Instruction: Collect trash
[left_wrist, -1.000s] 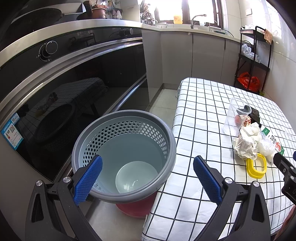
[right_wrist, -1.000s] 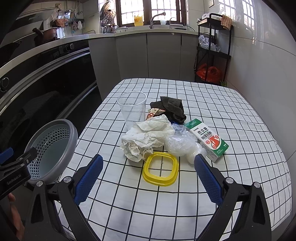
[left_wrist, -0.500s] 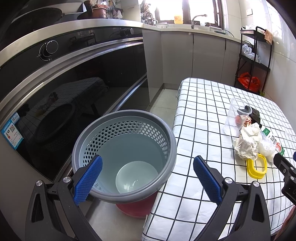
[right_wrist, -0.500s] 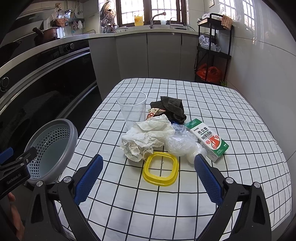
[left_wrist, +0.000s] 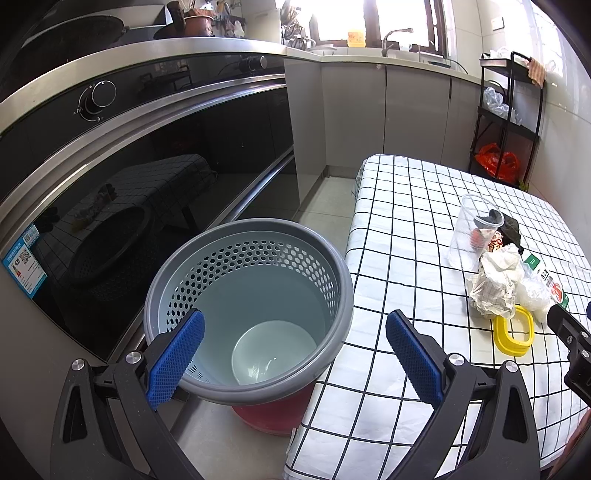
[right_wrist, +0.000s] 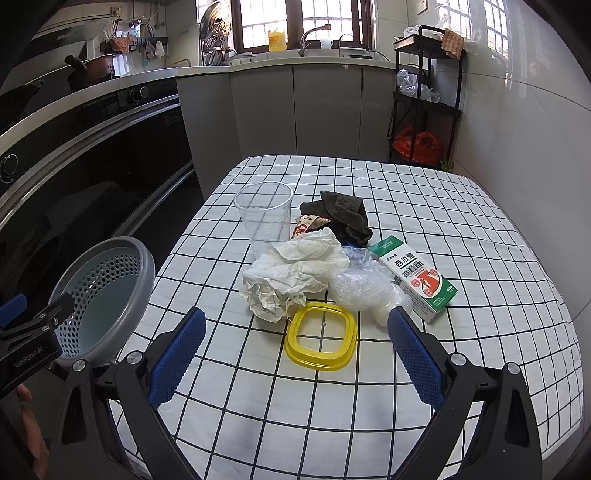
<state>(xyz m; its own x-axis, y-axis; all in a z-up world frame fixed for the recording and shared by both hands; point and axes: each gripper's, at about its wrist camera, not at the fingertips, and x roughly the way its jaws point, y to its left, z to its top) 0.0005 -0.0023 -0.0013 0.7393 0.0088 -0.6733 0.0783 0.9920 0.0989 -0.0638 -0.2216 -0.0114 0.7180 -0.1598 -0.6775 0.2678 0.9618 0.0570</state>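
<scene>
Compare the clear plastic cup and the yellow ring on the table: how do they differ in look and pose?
The clear plastic cup stands upright and tall; the yellow ring lies flat and low. The cup is see-through and round; the ring is opaque yellow, a rounded rectangle with an open middle showing the tablecloth. The cup stands behind the crumpled paper, the ring in front of it. Both look like plastic.

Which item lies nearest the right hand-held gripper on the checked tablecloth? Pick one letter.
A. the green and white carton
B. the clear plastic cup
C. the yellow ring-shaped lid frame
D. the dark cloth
C: the yellow ring-shaped lid frame lies flat just ahead of the open right hand-held gripper, with the clear plastic cup, green and white carton and dark cloth all farther back.
</scene>
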